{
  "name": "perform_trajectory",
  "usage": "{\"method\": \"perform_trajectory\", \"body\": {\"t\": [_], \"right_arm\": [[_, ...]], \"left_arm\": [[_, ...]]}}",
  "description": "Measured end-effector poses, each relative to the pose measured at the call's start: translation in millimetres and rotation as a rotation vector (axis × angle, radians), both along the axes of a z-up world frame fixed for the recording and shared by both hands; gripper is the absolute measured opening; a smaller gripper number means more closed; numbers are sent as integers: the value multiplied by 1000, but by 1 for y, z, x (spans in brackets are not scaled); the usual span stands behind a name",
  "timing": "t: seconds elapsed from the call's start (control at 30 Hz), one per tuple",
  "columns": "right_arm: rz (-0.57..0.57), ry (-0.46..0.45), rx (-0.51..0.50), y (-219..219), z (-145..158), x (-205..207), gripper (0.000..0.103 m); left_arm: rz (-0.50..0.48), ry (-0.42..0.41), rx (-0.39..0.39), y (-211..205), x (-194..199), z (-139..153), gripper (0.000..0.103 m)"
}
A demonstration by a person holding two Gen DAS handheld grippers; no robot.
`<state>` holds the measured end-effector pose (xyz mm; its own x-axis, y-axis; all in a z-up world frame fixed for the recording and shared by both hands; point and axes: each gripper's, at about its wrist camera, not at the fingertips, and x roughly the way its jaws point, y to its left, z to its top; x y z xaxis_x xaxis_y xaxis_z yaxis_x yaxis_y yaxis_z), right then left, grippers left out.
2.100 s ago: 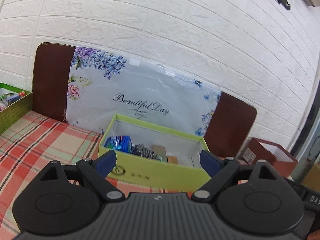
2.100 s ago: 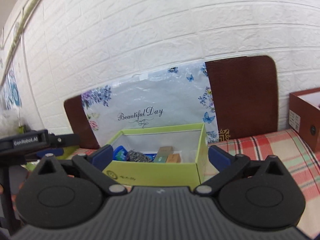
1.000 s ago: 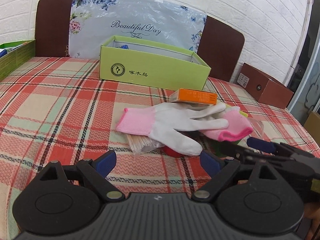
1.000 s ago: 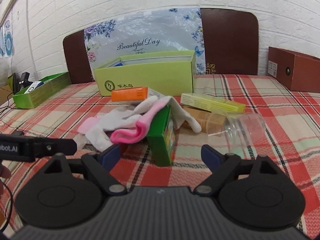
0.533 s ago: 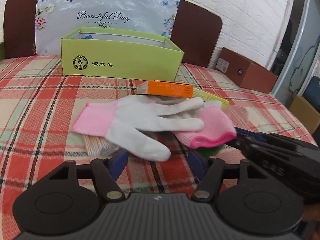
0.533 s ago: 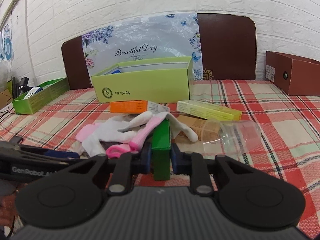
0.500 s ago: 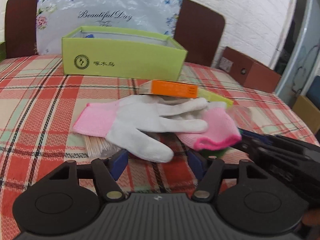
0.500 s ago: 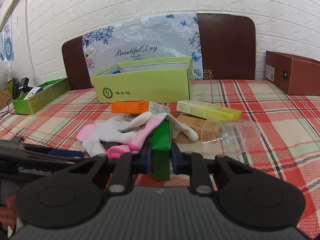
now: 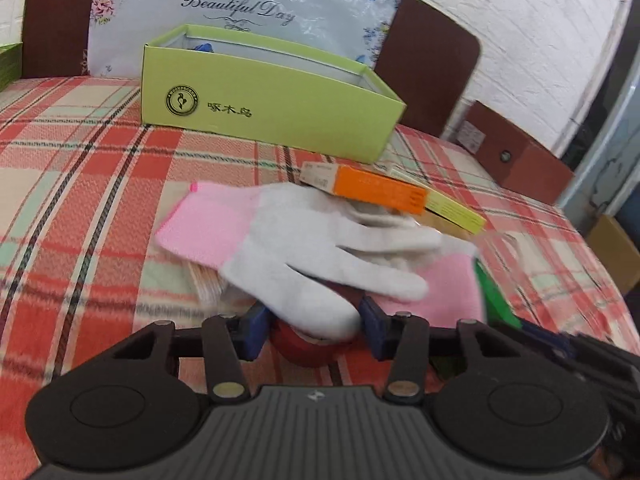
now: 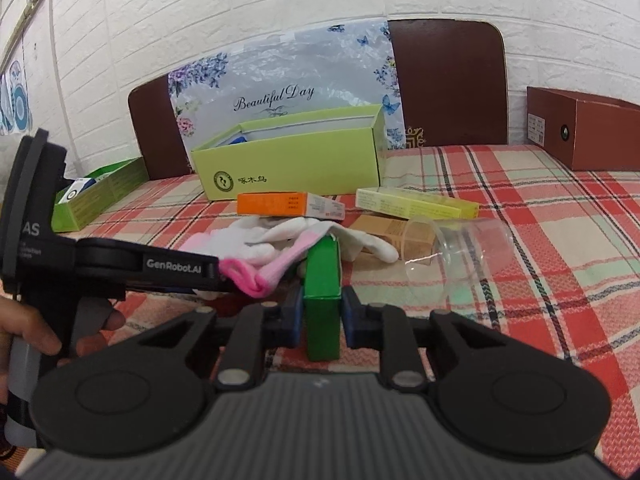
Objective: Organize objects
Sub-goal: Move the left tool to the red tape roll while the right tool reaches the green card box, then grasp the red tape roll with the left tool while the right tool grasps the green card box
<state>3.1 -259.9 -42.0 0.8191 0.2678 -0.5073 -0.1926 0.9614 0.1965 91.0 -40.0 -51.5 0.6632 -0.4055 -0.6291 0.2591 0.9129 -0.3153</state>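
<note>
Closure on both sides is the change: half a second ago the left claw (image 9: 312, 330) stood open short of the pile; now its jaws pinch the white glove's (image 9: 320, 248) thumb and a red round object (image 9: 306, 346) beneath. Right claw (image 10: 322, 316) stays clamped on the green box (image 10: 322, 292), upright on the plaid surface (image 10: 540, 240). Judgement: both items are secured, ready for transfer to the lime-green box (image 10: 296, 164) well ahead.
</note>
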Motion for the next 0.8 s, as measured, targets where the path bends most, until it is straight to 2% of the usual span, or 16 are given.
{"method": "perform_trajectory", "body": {"t": [0.1, 0.17, 0.27, 0.33, 0.4, 0.47, 0.5, 0.53, 0.6, 0.7, 0.77, 0.8], "right_arm": [[28, 34, 40, -4, 3, -10, 19], [72, 31, 9, -1, 5, -22, 19], [155, 29, -81, 12, 6, -36, 24], [203, 28, -68, 19, 5, -41, 29], [259, 42, -15, 25, 4, -42, 41], [274, 40, 8, 32, 5, -42, 45], [271, 36, 5, 35, 6, -41, 53], [258, 33, -3, 37, 7, -41, 58], [213, 18, -16, 37, 7, -40, 78], [147, 4, -56, 34, 6, -37, 92], [128, -6, -108, 33, 3, -30, 101], [141, -16, -145, 33, 0, -25, 102]], "left_arm": [[-56, -3, 15, 14, -34, 2, 50], [-67, 10, 24, 25, -54, 2, 50], [-21, 24, 39, 39, -73, -2, 50], [20, 19, 15, 48, -78, -1, 52], [47, 25, -11, 53, -77, 0, 52], [52, 29, -27, 54, -74, 2, 53], [48, 28, -29, 54, -74, 3, 54], [40, 24, -30, 54, -74, 4, 56], [18, 10, -29, 50, -76, 6, 58], [-30, -7, -12, 41, -78, 6, 65], [-47, -21, 19, 37, -80, 5, 66], [-56, -25, 32, 36, -80, 5, 66]]}}
